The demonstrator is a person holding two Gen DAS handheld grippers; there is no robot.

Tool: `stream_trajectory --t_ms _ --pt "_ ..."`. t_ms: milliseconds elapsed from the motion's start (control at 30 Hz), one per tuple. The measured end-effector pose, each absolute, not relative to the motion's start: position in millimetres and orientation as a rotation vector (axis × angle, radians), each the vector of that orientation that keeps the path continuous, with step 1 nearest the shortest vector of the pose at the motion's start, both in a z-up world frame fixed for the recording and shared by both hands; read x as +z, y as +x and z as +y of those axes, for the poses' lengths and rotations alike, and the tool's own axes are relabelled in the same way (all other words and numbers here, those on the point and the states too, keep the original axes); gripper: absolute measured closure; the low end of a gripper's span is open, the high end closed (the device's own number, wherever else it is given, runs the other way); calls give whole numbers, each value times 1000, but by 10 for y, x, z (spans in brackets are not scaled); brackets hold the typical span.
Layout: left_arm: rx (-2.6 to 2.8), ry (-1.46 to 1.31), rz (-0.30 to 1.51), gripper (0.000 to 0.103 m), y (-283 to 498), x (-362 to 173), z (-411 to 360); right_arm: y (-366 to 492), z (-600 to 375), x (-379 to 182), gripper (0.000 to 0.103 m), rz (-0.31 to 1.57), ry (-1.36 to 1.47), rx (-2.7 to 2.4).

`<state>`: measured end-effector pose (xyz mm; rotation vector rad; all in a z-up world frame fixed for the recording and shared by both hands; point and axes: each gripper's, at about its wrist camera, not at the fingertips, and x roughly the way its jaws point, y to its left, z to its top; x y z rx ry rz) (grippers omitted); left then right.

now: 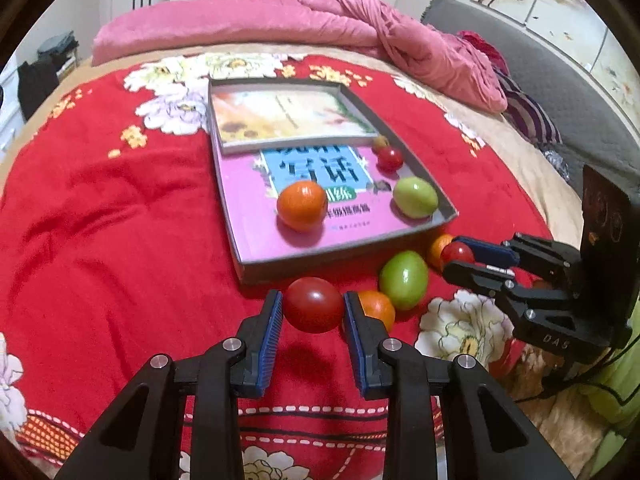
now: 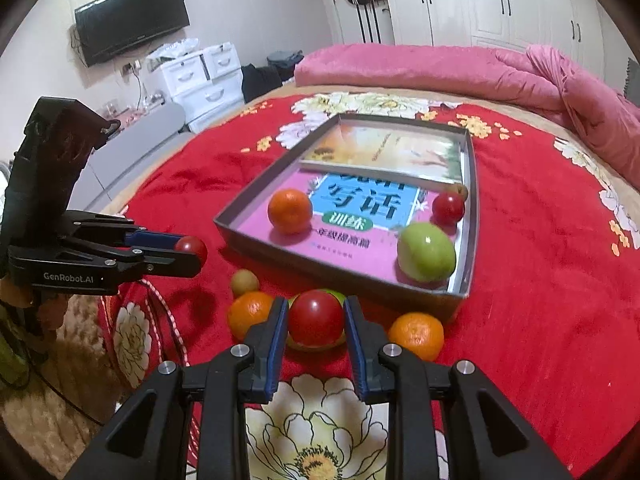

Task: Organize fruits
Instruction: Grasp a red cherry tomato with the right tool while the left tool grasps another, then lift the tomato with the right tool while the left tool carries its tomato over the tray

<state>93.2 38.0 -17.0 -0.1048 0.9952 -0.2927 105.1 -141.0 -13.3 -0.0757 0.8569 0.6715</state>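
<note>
Each hand-held gripper clamps a red fruit.
Left hand-held gripper [image 1: 313,306] pinches one red fruit [image 1: 313,305]; right hand-held gripper [image 2: 316,318] pinches another red fruit [image 2: 316,317].

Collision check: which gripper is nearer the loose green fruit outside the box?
Right. Right gripper hovers close beside the green fruit; left gripper is farther off, past an orange.

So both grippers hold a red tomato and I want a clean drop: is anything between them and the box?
Nothing visible blocks either path. The left gripper and right gripper each grip a red tomato above the bed; only the box's low near wall lies ahead. Inside, bare space remains between the orange and green fruit.
</note>
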Motion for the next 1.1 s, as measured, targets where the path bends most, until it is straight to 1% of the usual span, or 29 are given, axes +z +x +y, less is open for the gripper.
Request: stream_trajectory --t_ms 300,1100 --pt "-256 -86 965 71 1023 -49 339 1070 -1416 -50 75 821 -54 688" --pt "-131 -57 1009 71 1477 -331 341 1280 -1460 23 75 779 -29 658"
